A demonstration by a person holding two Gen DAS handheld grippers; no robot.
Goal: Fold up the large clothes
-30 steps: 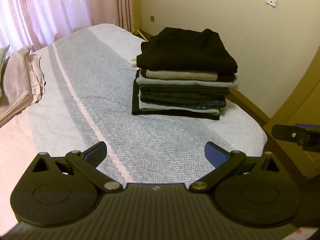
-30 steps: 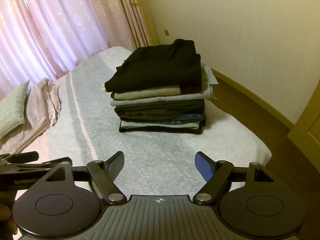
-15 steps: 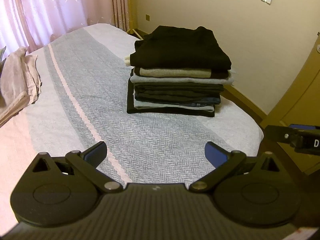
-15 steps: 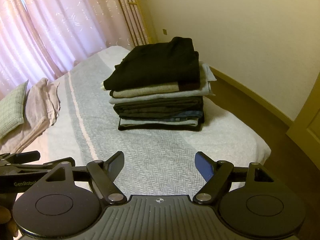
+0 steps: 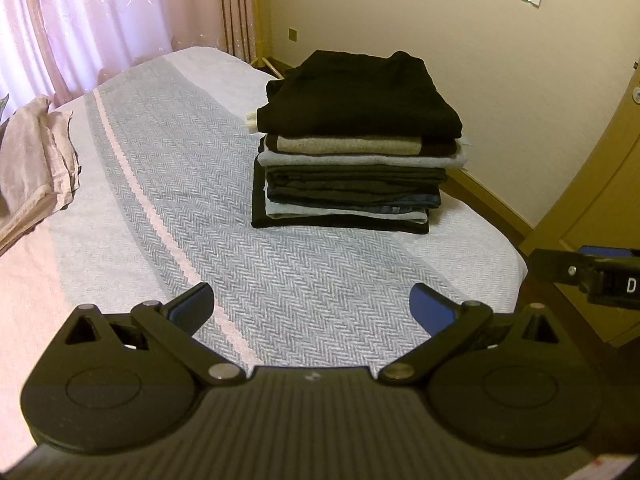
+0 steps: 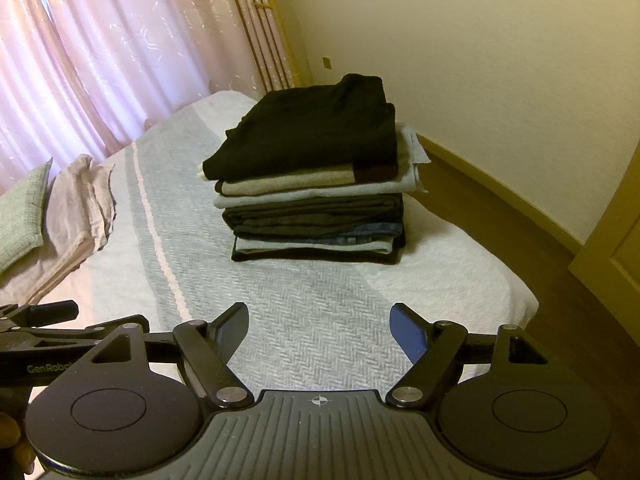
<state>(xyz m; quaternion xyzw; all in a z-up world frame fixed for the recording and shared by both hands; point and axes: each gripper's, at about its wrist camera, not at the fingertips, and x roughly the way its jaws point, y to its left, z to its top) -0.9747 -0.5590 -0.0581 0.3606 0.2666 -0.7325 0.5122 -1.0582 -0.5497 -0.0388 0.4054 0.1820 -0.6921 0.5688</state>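
Observation:
A stack of folded clothes (image 5: 356, 160) (image 6: 316, 196) stands on the bed, black on top, with beige, pale blue and dark layers beneath. My left gripper (image 5: 312, 306) hovers open over the grey herringbone bedspread (image 5: 248, 248), well short of the stack, with nothing between its fingers. My right gripper (image 6: 319, 330) is open too and holds nothing, over the bedspread (image 6: 304, 320) in front of the stack. Part of the right gripper shows at the right edge of the left wrist view, and the left gripper at the left edge of the right wrist view.
A crumpled pinkish cloth (image 5: 32, 168) (image 6: 76, 216) lies at the left of the bed, with a green pillow (image 6: 20, 212) beside it. Pink curtains (image 6: 120, 60) hang behind. A cream wall (image 6: 500, 80), wooden floor (image 6: 500, 224) and a yellow door (image 5: 600, 200) lie to the right.
Both grippers have drawn back and tilted a little, so the stack sits slightly further away and more centred. Both stay open; the clothes have not moved.

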